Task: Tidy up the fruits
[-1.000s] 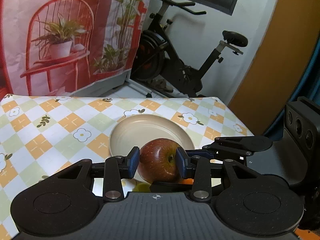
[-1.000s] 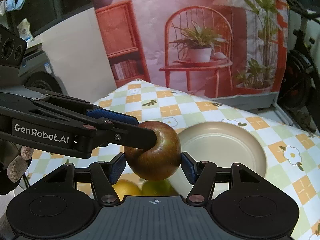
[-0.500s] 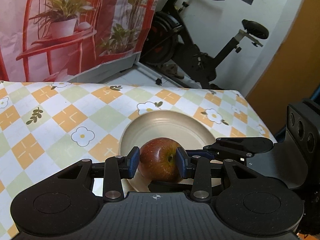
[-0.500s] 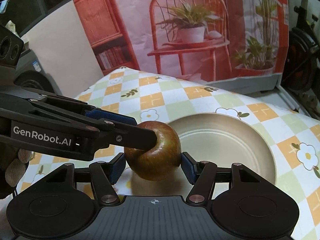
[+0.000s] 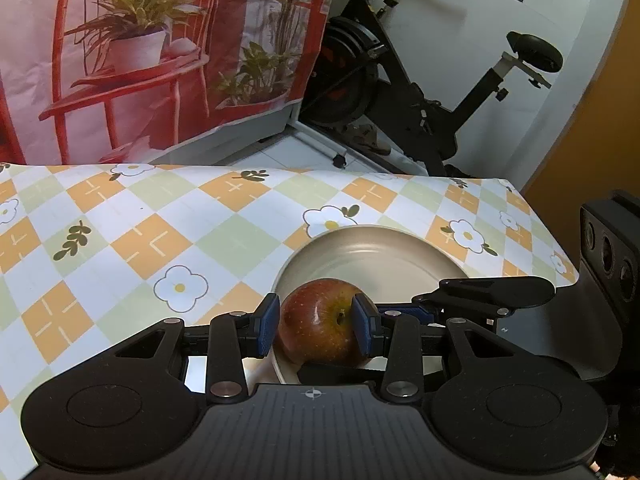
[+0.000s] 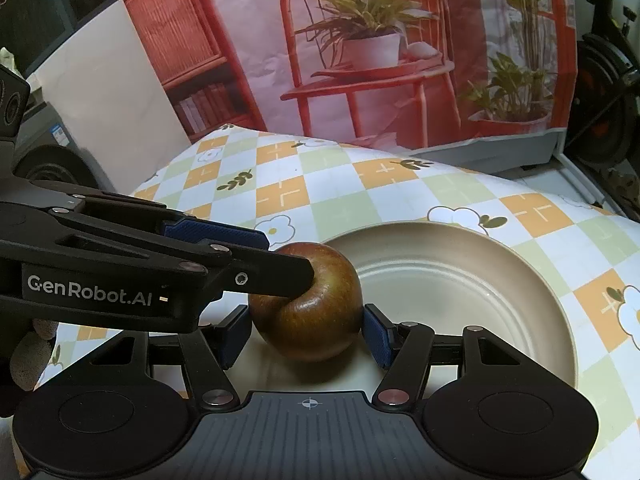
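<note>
Since the earlier frames, the apple (image 5: pixel 320 322) has been carried from over the other fruit to the near rim of the plate (image 5: pixel 372 240). It is pinched by the left gripper (image 5: pixel 316 326) and the right gripper (image 6: pixel 306 328) at once. A gentle lowering before both jaws are spread is advised. Beyond lies checked tablecloth (image 5: pixel 224 240), and farther off an exercise bike (image 5: pixel 420 92); nothing blocks the plate.

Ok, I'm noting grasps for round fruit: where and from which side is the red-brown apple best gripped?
Grip the red-brown apple across its widest middle, pads on opposite flanks, coming in level from the near side of the beige round plate, as the left gripper does. The skin curves away above and below, so the middle likely slips least.
</note>
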`<state>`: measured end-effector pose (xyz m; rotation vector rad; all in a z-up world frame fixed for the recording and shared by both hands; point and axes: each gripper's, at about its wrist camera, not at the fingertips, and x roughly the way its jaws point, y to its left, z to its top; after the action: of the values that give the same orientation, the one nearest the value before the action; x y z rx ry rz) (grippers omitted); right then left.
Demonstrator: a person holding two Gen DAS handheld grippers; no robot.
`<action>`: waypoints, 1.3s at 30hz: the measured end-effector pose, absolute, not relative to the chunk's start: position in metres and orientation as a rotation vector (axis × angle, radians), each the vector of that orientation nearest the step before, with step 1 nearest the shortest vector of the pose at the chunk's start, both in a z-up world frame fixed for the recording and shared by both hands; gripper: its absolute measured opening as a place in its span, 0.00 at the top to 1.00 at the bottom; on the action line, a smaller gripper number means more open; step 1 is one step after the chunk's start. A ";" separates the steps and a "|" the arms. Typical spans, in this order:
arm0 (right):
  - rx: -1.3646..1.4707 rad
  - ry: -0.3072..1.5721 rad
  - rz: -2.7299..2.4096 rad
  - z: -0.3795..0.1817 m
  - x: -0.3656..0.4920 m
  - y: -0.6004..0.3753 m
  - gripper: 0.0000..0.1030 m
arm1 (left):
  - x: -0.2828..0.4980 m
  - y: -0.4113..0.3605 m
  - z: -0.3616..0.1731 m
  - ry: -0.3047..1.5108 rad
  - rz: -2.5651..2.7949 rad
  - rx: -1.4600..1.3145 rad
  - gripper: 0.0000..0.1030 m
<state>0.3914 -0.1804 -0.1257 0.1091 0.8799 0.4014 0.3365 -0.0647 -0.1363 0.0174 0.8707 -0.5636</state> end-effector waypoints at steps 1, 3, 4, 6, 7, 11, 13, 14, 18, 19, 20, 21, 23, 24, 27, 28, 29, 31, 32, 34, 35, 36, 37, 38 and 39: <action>0.111 0.879 0.400 -0.126 0.392 -0.180 0.45 | 0.337 -0.065 -0.136 0.869 -0.559 0.019 0.59; 0.118 0.880 0.399 -0.126 0.392 -0.181 0.45 | 0.337 -0.064 -0.137 0.864 -0.543 0.027 0.59; 0.124 0.879 0.398 -0.126 0.392 -0.182 0.44 | 0.337 -0.065 -0.137 0.864 -0.545 0.025 0.59; 0.117 0.877 0.388 -0.125 0.391 -0.182 0.41 | 0.337 -0.065 -0.137 0.860 -0.539 0.030 0.59; 0.109 0.875 0.379 -0.124 0.389 -0.182 0.38 | 0.337 -0.065 -0.136 0.858 -0.537 0.035 0.59; 0.095 0.861 0.356 -0.118 0.378 -0.189 0.37 | 0.335 -0.068 -0.135 0.848 -0.526 0.059 0.58; 0.093 0.850 0.340 -0.113 0.368 -0.197 0.37 | 0.334 -0.068 -0.136 0.842 -0.518 0.065 0.58; 0.094 0.842 0.328 -0.111 0.363 -0.201 0.37 | 0.333 -0.068 -0.136 0.838 -0.513 0.069 0.58; 0.127 0.799 0.262 -0.100 0.339 -0.220 0.37 | 0.330 -0.071 -0.135 0.828 -0.479 0.069 0.58; 0.139 0.787 0.246 -0.097 0.333 -0.225 0.37 | 0.328 -0.071 -0.135 0.824 -0.471 0.069 0.58; 0.152 0.772 0.227 -0.094 0.325 -0.230 0.37 | 0.326 -0.071 -0.135 0.821 -0.464 0.069 0.58; 0.162 0.761 0.215 -0.092 0.318 -0.234 0.37 | 0.325 -0.071 -0.134 0.821 -0.456 0.071 0.58; 0.176 0.739 0.190 -0.087 0.303 -0.241 0.37 | 0.320 -0.070 -0.131 0.823 -0.445 0.076 0.58; 0.179 0.730 0.182 -0.085 0.296 -0.244 0.37 | 0.316 -0.070 -0.128 0.814 -0.445 0.081 0.58; 0.183 0.709 0.159 -0.081 0.278 -0.249 0.37 | 0.302 -0.068 -0.118 0.786 -0.450 0.087 0.58; 0.190 0.704 0.154 -0.080 0.273 -0.250 0.37 | 0.298 -0.068 -0.116 0.779 -0.453 0.086 0.58; 0.199 0.699 0.149 -0.079 0.267 -0.251 0.37 | 0.293 -0.067 -0.113 0.771 -0.455 0.086 0.58; 0.210 0.692 0.137 -0.078 0.255 -0.253 0.37 | 0.283 -0.067 -0.110 0.764 -0.455 0.090 0.58; 0.213 0.688 0.131 -0.078 0.249 -0.253 0.37 | 0.279 -0.066 -0.108 0.762 -0.456 0.091 0.58; 0.219 0.681 0.123 -0.077 0.239 -0.252 0.38 | 0.270 -0.064 -0.106 0.755 -0.461 0.091 0.58; 0.222 0.679 0.120 -0.077 0.233 -0.253 0.38 | 0.265 -0.063 -0.105 0.751 -0.462 0.091 0.58; 0.224 0.679 0.117 -0.077 0.229 -0.252 0.38 | 0.260 -0.061 -0.105 0.747 -0.462 0.090 0.58; 0.223 0.680 0.113 -0.077 0.224 -0.251 0.38 | 0.256 -0.060 -0.104 0.745 -0.462 0.087 0.58; 0.222 0.682 0.110 -0.078 0.220 -0.251 0.38 | 0.253 -0.058 -0.104 0.745 -0.463 0.083 0.58; 0.218 0.685 0.107 -0.078 0.216 -0.250 0.38 | 0.249 -0.057 -0.104 0.747 -0.463 0.077 0.58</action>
<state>0.2155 -0.2500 -0.0783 0.2184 0.6853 0.1071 0.2490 -0.0568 -0.1038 0.0772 0.7475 -0.4629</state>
